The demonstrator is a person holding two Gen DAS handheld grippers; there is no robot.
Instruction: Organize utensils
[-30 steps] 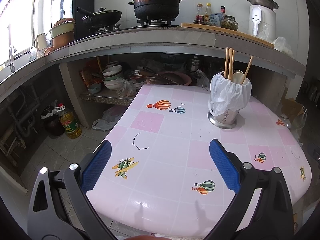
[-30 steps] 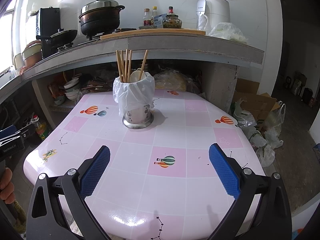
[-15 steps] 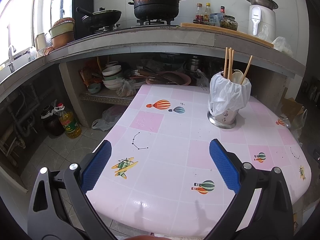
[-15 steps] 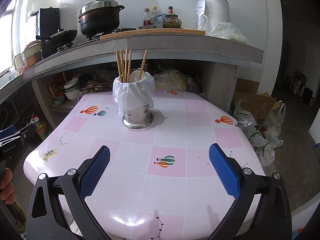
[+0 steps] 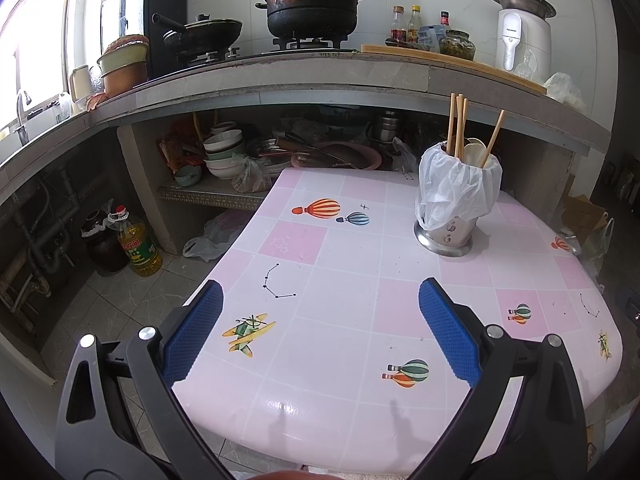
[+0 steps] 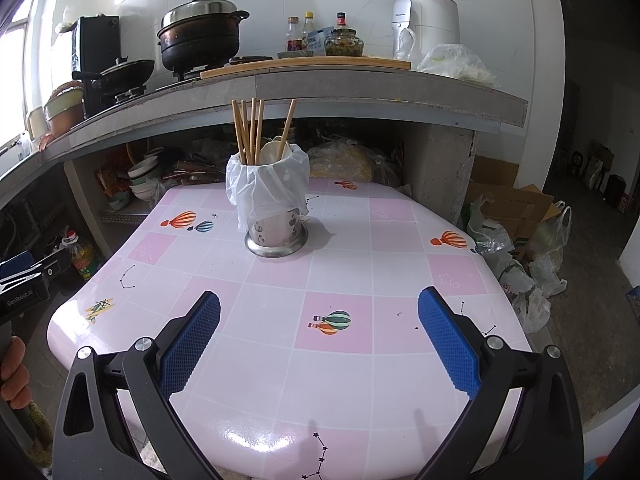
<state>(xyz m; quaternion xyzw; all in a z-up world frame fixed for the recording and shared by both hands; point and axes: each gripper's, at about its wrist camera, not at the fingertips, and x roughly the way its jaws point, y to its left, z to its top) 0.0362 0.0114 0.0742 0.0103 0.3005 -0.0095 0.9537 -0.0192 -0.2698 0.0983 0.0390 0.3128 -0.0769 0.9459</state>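
Observation:
A steel utensil holder [image 5: 448, 232] lined with a white plastic bag stands upright on the pink tiled table [image 5: 344, 280]; it also shows in the right wrist view [image 6: 276, 232]. Several wooden chopsticks [image 6: 250, 132] and a pale spoon [image 6: 272, 148] stick out of it. My left gripper [image 5: 320, 336] is open and empty above the table's near edge, well short of the holder. My right gripper [image 6: 318, 340] is open and empty, also over the near edge. The left gripper's body [image 6: 24, 280] shows at the left edge of the right wrist view.
A concrete counter [image 5: 320, 76] with a black pot [image 5: 316, 4], pan, bottles and a white appliance [image 6: 424, 20] runs behind the table. Bowls [image 5: 222, 152] and clutter fill the shelf beneath. An oil bottle [image 5: 138, 244] stands on the floor left; bags and cardboard [image 6: 516, 216] lie right.

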